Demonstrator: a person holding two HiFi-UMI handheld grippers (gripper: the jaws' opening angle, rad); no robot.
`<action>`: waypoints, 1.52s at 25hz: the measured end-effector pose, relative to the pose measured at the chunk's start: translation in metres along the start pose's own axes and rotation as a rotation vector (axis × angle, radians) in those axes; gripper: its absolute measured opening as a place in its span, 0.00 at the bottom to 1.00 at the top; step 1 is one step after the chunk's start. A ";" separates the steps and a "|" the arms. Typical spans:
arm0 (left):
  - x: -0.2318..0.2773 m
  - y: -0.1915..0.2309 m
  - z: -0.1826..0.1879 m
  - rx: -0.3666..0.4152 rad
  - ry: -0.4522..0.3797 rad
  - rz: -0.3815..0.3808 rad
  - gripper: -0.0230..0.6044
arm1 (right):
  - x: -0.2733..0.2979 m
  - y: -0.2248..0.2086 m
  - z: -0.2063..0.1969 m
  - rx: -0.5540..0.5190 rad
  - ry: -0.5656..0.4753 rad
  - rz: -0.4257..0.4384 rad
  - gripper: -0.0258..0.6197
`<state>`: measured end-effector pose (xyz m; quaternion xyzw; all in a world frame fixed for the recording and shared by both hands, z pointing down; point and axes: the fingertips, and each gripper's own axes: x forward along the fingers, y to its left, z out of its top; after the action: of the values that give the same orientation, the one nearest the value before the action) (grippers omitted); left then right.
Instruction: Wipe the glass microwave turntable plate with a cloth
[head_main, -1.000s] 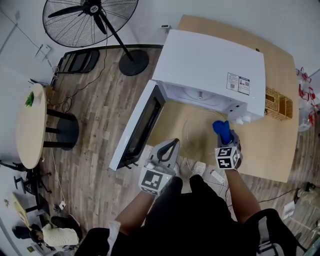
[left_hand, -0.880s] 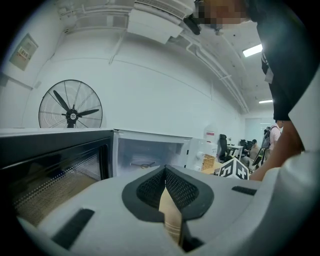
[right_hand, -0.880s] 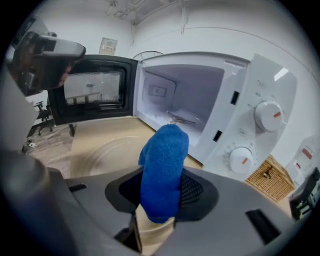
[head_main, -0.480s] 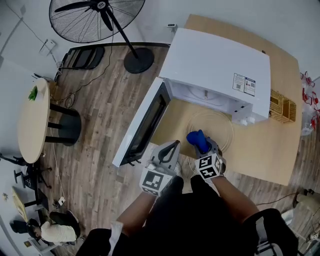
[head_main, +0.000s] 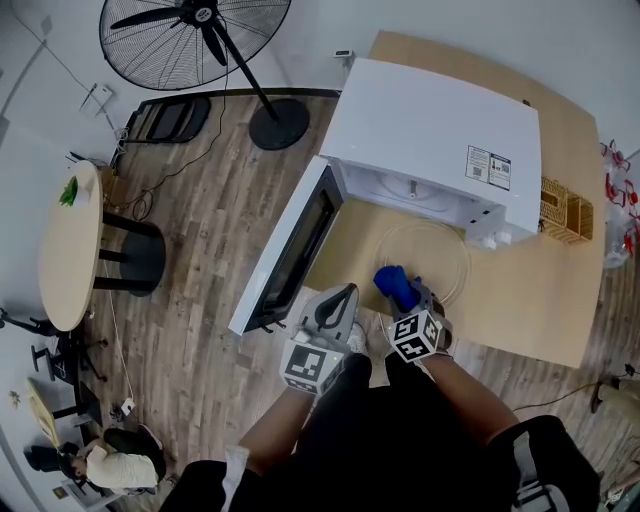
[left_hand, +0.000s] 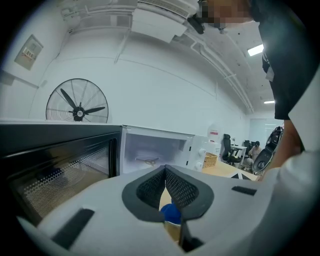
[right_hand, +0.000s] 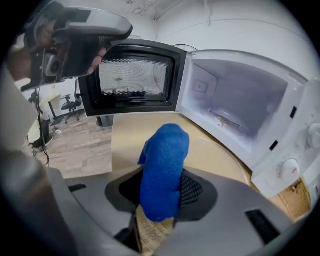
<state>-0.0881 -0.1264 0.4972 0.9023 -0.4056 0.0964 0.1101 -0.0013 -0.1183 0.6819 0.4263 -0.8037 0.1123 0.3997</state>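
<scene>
We are at the wiping step: our right tool grips the blue cloth at the near edge of the glass plate, which lies on the desk before the microwave. Our left tool is closed and empty. Next, we think the cloth should sweep across the glass.

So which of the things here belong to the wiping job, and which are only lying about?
Job:
- plate
- cloth, clamped in the right tool
- open microwave

Lying about:
- fan
- basket
- round table
</scene>
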 end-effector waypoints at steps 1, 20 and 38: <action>0.000 0.000 0.000 0.000 -0.003 0.001 0.04 | -0.002 -0.003 -0.002 -0.025 0.008 -0.015 0.26; 0.018 -0.014 0.005 0.078 -0.009 -0.053 0.05 | -0.056 -0.124 -0.101 0.092 0.178 -0.321 0.26; 0.025 -0.018 0.035 0.074 -0.059 -0.060 0.04 | -0.138 -0.117 0.066 0.051 -0.449 -0.196 0.26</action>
<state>-0.0549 -0.1423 0.4686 0.9199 -0.3775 0.0814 0.0674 0.0974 -0.1419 0.5179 0.5265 -0.8241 -0.0041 0.2089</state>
